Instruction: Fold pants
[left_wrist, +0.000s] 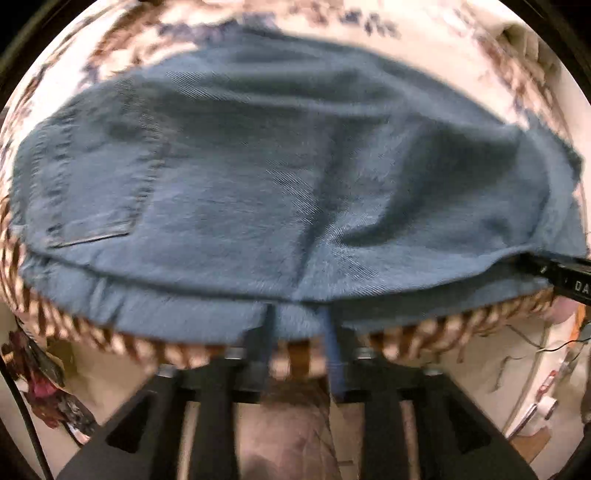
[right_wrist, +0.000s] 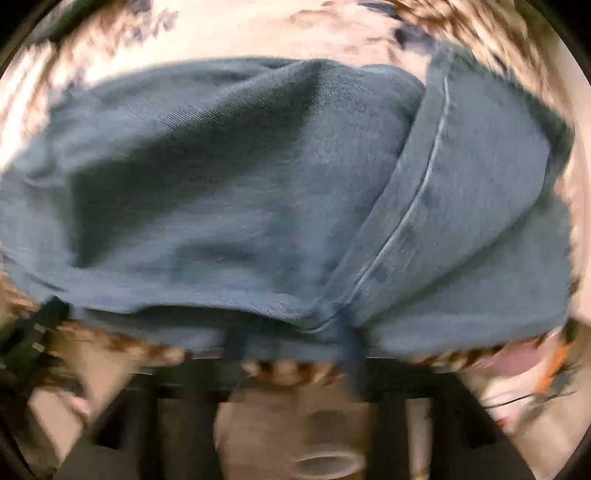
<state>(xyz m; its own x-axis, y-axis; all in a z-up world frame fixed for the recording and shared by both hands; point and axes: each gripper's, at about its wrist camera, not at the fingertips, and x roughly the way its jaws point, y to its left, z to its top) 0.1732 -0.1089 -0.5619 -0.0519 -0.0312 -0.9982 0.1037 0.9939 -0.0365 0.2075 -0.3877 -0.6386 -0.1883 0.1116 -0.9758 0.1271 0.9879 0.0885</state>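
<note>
Blue denim pants (left_wrist: 258, 177) lie folded on a patterned cloth surface, with a back pocket (left_wrist: 96, 199) at the left. My left gripper (left_wrist: 297, 325) has its fingers at the near hem; the tips are under the denim edge, so the grip is unclear. The right gripper's black finger (left_wrist: 557, 273) enters at the right edge of the left wrist view. In the right wrist view the pants (right_wrist: 258, 199) fill the frame with a seam (right_wrist: 406, 214) running diagonally. My right gripper (right_wrist: 291, 343) sits at the near edge, its tips hidden by fabric and blur.
The white cloth with brown and blue floral print (left_wrist: 332, 22) covers the surface, with a brown striped border (left_wrist: 92, 332) at its near edge. Below the edge are floor and clutter (left_wrist: 546, 402). Both views are motion-blurred.
</note>
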